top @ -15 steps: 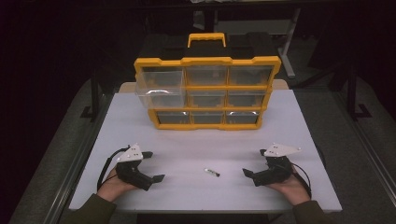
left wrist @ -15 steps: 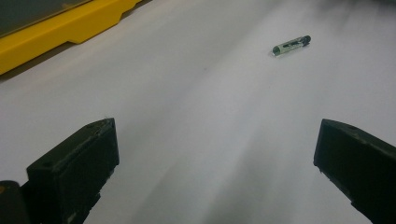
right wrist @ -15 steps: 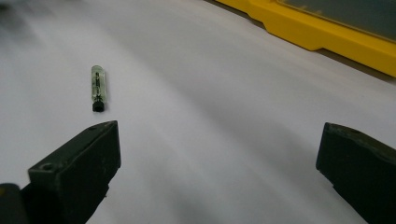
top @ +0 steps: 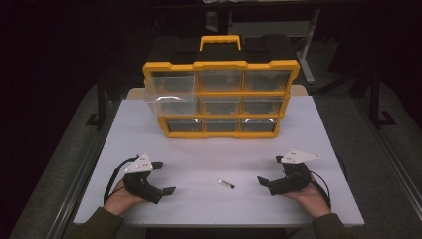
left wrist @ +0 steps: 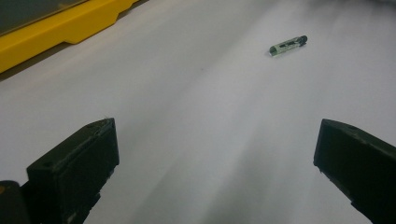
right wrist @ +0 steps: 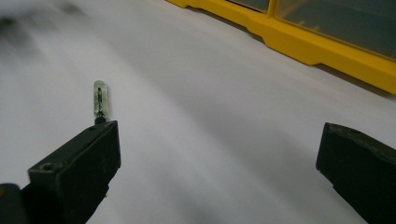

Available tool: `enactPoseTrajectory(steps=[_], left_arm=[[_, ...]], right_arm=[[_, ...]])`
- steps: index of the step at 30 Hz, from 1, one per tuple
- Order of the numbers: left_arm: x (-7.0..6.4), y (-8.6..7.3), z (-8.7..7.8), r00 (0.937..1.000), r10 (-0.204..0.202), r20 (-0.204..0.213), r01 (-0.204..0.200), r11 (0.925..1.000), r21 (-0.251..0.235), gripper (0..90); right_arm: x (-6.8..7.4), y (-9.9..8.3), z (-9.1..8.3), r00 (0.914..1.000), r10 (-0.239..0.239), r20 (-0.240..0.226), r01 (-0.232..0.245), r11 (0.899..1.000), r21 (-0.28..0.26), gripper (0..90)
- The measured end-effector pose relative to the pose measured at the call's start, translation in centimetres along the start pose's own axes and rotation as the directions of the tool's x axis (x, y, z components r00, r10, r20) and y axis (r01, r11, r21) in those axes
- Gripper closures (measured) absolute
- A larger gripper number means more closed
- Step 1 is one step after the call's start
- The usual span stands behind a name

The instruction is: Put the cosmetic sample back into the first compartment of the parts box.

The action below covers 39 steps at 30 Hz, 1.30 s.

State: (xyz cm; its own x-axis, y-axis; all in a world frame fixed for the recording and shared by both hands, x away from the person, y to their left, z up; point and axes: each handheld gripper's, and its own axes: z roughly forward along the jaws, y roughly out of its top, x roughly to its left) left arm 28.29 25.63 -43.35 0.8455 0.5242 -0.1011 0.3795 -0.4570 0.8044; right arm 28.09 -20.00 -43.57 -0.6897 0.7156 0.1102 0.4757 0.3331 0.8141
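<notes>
Fingers of both the left gripper (top: 161, 178) and right gripper (top: 267, 171) stood apart, empty, flanking the small tube (top: 226, 183), probably readying a pickup.

The white bench (top: 308, 129) is lit brightly from above, the surroundings are dark, and both gripper views look softly blurred.

The table (top: 308, 134) top is smooth and matt white, the organizer (top: 221, 99) is glossy yellow plastic with clear, shiny plastic drawers, the small tube (left wrist: 288, 45) looks like glassy clear plastic with a dark tip, and both grippers' jaws are matt black plastic.
</notes>
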Motion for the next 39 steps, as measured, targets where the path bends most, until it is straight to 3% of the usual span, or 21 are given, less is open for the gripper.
enactPoseTrajectory(steps=[25, 39], left_arm=[[0.1, 0.0, 0.1, 1.0, 0.004, 0.006, -0.004, 1.0, 0.008, 0.0], [0.0, 0.0, 0.2, 0.9999, 0.002, 0.015, -0.002, 1.0, 0.007, 0.0]], right_arm=[[0.5, 2.1, 1.5, 0.9988, -0.025, -0.043, 0.024, 1.0, -0.013, 0.0], [1.6, 3.5, 2.6, 0.9948, -0.047, -0.09, 0.047, 0.999, -0.004, 0.0]])
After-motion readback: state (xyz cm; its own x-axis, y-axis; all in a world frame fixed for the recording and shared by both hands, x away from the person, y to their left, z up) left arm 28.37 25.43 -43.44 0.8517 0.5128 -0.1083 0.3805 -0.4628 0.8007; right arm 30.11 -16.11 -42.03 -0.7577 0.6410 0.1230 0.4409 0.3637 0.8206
